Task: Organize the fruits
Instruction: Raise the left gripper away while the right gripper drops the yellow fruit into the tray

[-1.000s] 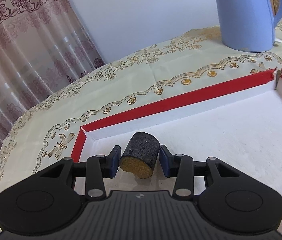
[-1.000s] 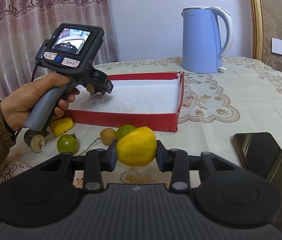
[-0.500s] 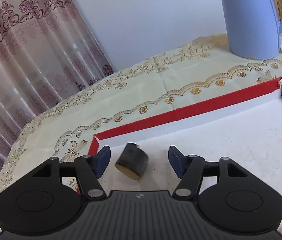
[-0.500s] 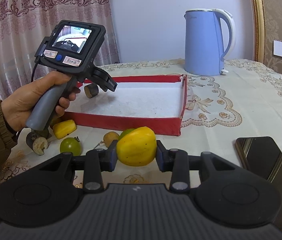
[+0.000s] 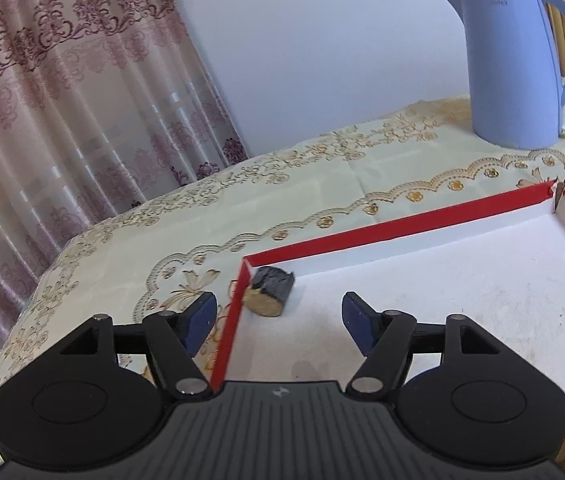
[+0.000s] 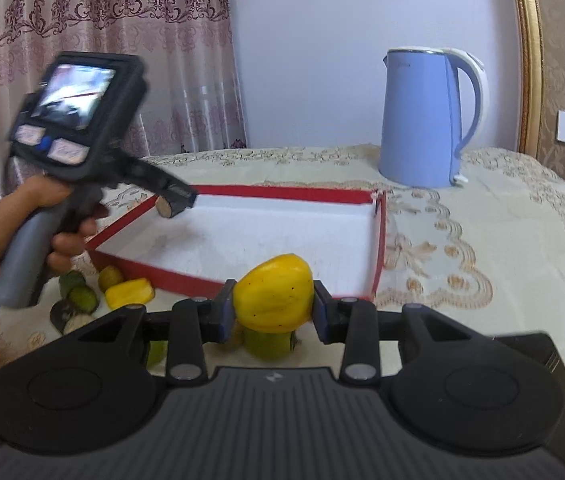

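Observation:
A dark stub of fruit with a tan cut face (image 5: 268, 291) lies in the far left corner of the red-rimmed white tray (image 5: 402, 226), against its left wall. My left gripper (image 5: 278, 320) hangs above and short of it, jaws opening, nothing between them. In the right wrist view the same stub (image 6: 164, 205) shows beside the left gripper's blurred fingers. My right gripper (image 6: 272, 303) is shut on a yellow fruit (image 6: 274, 298), held above the tablecloth in front of the tray (image 6: 322, 196).
A blue kettle (image 6: 428, 116) stands behind the tray. Left of the tray's near corner lie a small yellow fruit (image 6: 129, 292), green fruits (image 6: 78, 290) and a dark cut piece (image 6: 64, 318). A green fruit (image 6: 268, 342) sits under my right gripper. Curtains hang at the table's left edge.
The left gripper opened and let go of the dark stub, which dropped into the tray's corner. The left gripper then rose and drew back. The right gripper lifted a little with the yellow fruit.

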Action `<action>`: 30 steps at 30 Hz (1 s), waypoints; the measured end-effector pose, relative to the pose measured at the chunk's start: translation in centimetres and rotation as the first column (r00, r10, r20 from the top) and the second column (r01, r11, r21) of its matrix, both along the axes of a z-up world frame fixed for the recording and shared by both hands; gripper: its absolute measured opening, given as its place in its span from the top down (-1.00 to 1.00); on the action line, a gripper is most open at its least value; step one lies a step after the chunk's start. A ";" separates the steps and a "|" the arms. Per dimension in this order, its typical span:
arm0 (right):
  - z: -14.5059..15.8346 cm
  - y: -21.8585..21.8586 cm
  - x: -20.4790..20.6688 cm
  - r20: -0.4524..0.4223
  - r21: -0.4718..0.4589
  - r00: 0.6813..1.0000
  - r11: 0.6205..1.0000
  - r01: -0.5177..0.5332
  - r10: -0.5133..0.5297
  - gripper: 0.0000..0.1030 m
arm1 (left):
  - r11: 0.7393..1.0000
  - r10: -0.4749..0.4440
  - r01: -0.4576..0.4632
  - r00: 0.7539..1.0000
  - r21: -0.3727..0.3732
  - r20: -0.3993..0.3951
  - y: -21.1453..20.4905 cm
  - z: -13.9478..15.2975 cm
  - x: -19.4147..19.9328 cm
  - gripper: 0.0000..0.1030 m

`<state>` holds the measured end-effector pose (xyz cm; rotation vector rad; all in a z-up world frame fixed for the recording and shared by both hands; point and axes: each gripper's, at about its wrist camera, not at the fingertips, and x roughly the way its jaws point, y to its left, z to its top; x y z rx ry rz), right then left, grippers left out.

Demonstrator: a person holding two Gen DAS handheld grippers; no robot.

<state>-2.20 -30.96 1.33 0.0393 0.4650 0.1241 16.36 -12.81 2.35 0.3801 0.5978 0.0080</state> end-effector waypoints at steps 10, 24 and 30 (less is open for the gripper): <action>0.9 -0.3 5.7 -0.031 -0.022 0.999 1.000 0.017 -0.017 0.30 | 1.000 0.009 -0.008 1.000 -0.016 0.023 1.9 0.8 -2.5 -0.34; 0.5 0.1 14.9 -0.106 -0.004 0.991 0.997 0.078 -0.078 0.30 | 0.998 0.052 -0.051 0.998 -0.022 0.021 4.5 0.5 -4.0 -0.38; -0.3 0.8 16.9 -0.134 -0.042 0.983 0.992 0.117 -0.122 -0.20 | 0.998 0.064 -0.063 0.998 -0.026 0.016 5.3 0.3 -4.3 -0.38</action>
